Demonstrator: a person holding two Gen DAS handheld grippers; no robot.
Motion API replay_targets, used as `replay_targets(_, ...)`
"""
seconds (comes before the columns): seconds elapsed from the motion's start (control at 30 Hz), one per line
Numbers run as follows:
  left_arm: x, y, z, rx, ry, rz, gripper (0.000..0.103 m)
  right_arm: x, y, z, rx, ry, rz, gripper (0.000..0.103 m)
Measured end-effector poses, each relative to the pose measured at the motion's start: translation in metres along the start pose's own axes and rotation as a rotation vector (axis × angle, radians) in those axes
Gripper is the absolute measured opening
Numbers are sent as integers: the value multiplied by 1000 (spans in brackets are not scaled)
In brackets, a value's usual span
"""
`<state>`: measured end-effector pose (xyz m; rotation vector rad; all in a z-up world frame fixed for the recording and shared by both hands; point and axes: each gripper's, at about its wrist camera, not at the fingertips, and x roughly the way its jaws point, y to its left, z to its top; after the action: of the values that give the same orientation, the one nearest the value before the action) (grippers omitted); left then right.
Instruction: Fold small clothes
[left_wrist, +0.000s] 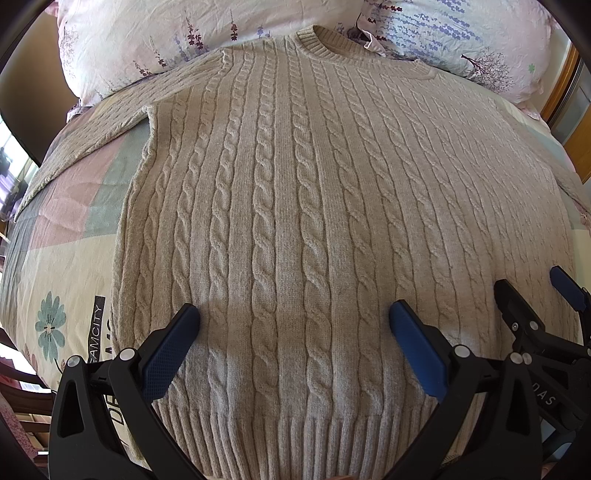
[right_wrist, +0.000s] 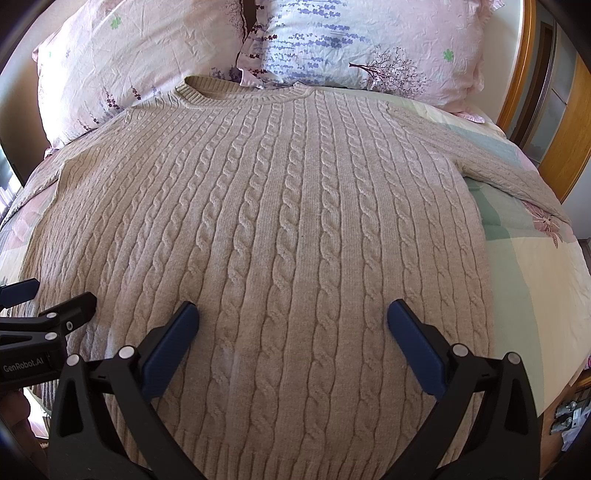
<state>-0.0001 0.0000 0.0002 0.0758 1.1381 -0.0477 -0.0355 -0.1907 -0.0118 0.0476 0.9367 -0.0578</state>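
A beige cable-knit sweater (left_wrist: 314, 206) lies flat and spread out on the bed, collar at the far side by the pillows, ribbed hem nearest me. It also shows in the right wrist view (right_wrist: 280, 229). Its left sleeve (left_wrist: 92, 136) runs out to the left; its right sleeve (right_wrist: 498, 162) runs out to the right. My left gripper (left_wrist: 293, 328) is open and empty, hovering over the sweater's lower left part. My right gripper (right_wrist: 293, 328) is open and empty over the lower right part. Each gripper shows at the edge of the other's view.
Two floral pink pillows (right_wrist: 147, 66) lie at the head of the bed. A patchwork bedspread (left_wrist: 62, 258) covers the bed under the sweater. A wooden headboard and door frame (right_wrist: 517, 92) stand at the right. The bed edge drops off at the right (right_wrist: 561, 369).
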Motion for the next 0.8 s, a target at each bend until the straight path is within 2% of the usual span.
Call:
replay_targets(0.3, 0, 0, 0, 5, 0, 1, 102, 3, 0, 2, -12, 5, 3, 101)
replay_targets(0.4, 3, -3, 1, 17, 0, -3, 102, 0, -7, 2, -79, -13, 74, 101)
replay_targets(0.43, 2, -2, -1, 18, -4, -6, 102, -5, -22, 9, -52, -18, 117, 101)
replay_targets(0.5, 1, 0, -3, 32, -36, -10, 102, -20, -63, 22, 78, -84, 153, 101)
replay_targets(0.57, -4, 0, -7, 44, -74, -12, 102, -36, -137, 38, 302, -179, 171, 101)
replay_targets(0.63, -6, 0, -8, 68, -108, -20, 102, -37, -214, 46, 516, -226, 150, 100)
replay_targets(0.67, -6, 1, -7, 79, -117, -32, 102, -33, -245, 47, 599, -235, 131, 87)
replay_targets(0.7, -7, 2, -6, 85, -121, -47, 102, -26, -285, 47, 699, -234, 110, 69)
replay_targets(0.77, -10, 12, -3, 73, -158, -123, 102, -9, -343, 44, 851, -203, 88, 52)
replay_targets(0.8, -13, 19, -2, 55, -189, -172, 102, 1, -372, 38, 941, -178, 90, 51)
